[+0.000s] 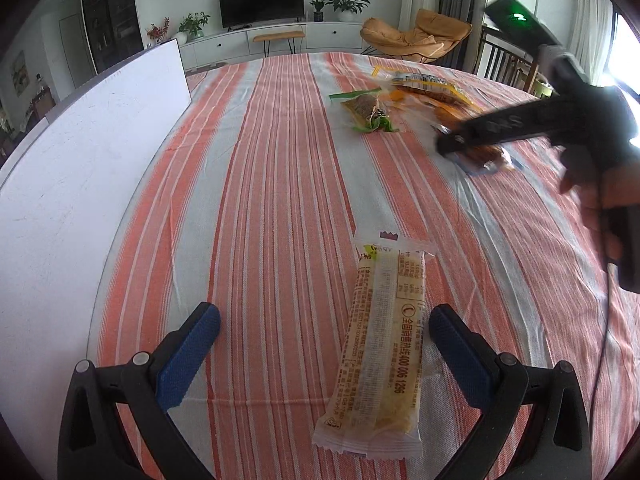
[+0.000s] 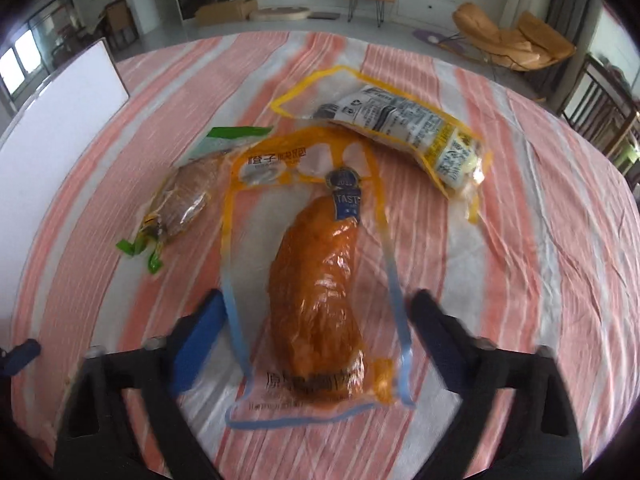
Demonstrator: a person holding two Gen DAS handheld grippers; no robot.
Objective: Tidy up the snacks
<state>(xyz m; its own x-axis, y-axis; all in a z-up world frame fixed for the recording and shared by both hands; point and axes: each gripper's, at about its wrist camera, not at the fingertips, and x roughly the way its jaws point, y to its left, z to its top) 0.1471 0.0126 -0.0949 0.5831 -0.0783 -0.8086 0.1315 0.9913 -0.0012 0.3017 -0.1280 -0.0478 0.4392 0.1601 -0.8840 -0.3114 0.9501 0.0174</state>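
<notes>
Left gripper (image 1: 324,344): jaws wide, holds nothing; the pale yellow snack bar (image 1: 376,344) lies between them on the counter (image 1: 260,180).
Right gripper (image 2: 316,320): jaws apart, not pressing; the orange sausage pack (image 2: 320,292) lies between them.
Other snacks: green-edged pack (image 2: 184,196) left of it, yellow-edged pack (image 2: 404,128) behind.
Left edge: white board (image 1: 80,160).
</notes>
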